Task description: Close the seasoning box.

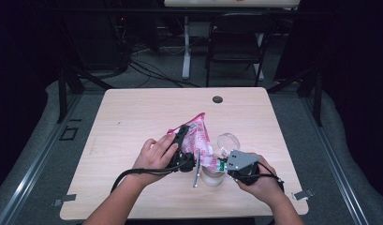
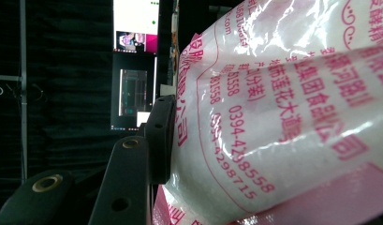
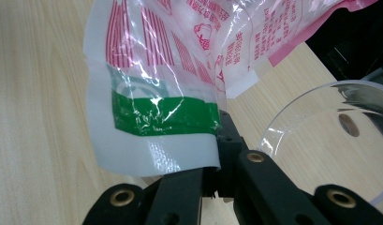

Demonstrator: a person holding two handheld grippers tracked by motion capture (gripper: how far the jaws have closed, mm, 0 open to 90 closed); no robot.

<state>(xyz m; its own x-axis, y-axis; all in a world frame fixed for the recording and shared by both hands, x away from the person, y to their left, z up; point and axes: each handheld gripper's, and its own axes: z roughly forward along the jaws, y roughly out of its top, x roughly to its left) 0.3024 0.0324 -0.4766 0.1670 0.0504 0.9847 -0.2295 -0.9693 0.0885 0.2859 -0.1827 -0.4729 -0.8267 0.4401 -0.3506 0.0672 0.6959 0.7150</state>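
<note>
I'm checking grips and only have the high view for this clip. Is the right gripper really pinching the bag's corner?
Observer: Yes. In the right gripper view, the right gripper is shut on the bag at a clear edge with a green strip.
Operator: And the left one?
Observer: The left gripper has the bag's white, pink-printed body pressed against its jaw.
Operator: Anything beside the right jaws?
Observer: The rim of a clear cup, close to them.
</note>
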